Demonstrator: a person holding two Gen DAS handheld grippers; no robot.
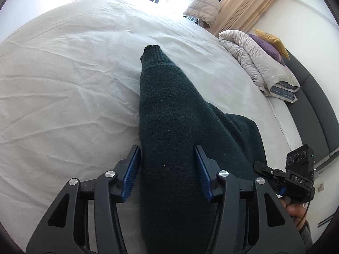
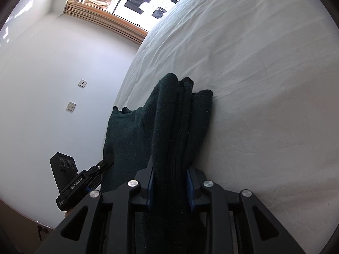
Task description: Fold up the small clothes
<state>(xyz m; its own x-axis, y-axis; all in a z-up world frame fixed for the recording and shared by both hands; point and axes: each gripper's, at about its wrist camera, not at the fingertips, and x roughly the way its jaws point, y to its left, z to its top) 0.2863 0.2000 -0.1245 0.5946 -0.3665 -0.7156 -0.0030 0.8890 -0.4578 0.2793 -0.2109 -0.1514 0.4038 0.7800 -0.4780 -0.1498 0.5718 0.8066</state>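
1. Biggest risk imo: the left gripper (image 1: 167,160) has its fingers apart, with the dark green knit garment (image 1: 169,114) lying between the pads but not pinched. If that side gets lifted now, it probably just slides out and the fold sags.
2. The right gripper (image 2: 169,177) is clamped on a thick bunched stack of the same knit. With that many layers, I'd guess the inner ones could creep out under a pull.
3. Where it sits: the garment runs from between both sets of fingers out ahead of them, resting on the white bed (image 1: 63,80).
4. Count: one garment, two grippers, one bed. Beyond the fingers to the right there's one folded duvet (image 1: 260,63) and two cushions, purple (image 1: 269,46) and yellow (image 1: 273,39).
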